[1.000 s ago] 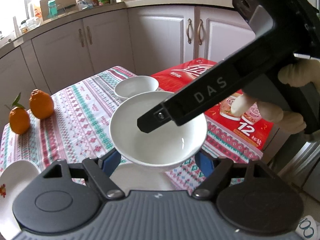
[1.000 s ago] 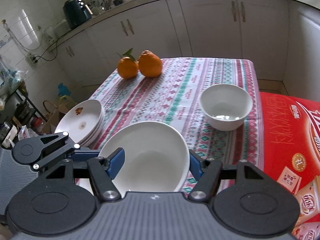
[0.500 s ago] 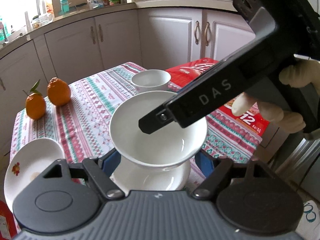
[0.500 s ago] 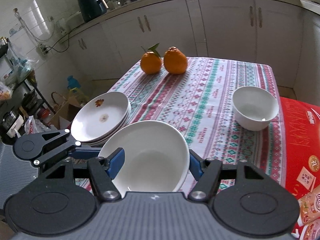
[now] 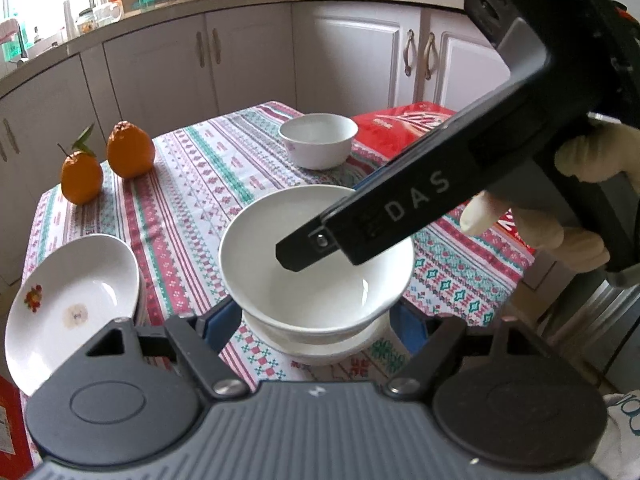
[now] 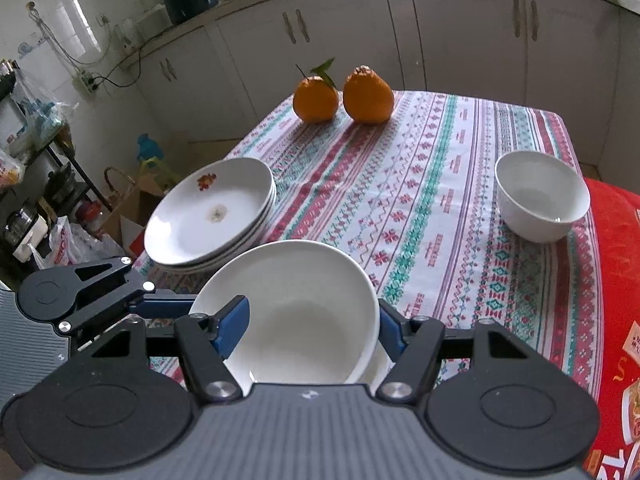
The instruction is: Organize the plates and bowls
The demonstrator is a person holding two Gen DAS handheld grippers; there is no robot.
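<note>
A large white bowl (image 5: pixel 316 280) sits between the blue pads of both grippers, just above a second white bowl (image 5: pixel 320 350) on the patterned tablecloth. My left gripper (image 5: pixel 316 322) is shut on the large bowl's sides. My right gripper (image 6: pixel 312 320) is shut on the same bowl (image 6: pixel 304 316), one finger (image 5: pixel 360 228) reaching over its rim. A stack of white plates (image 6: pixel 212 212) lies at the table's left edge. A small white bowl (image 6: pixel 540 196) stands at the far right.
Two oranges (image 6: pixel 344 94) stand at the far side of the table (image 6: pixel 420 200). A red box (image 6: pixel 616 280) adjoins the table's right edge. White cabinets (image 6: pixel 460 32) run behind. Clutter and bags (image 6: pixel 60 236) fill the floor at left.
Both grippers have carried the large bowl back toward the near table edge and down over the second bowl. The plate stack and oranges have come further into view.
</note>
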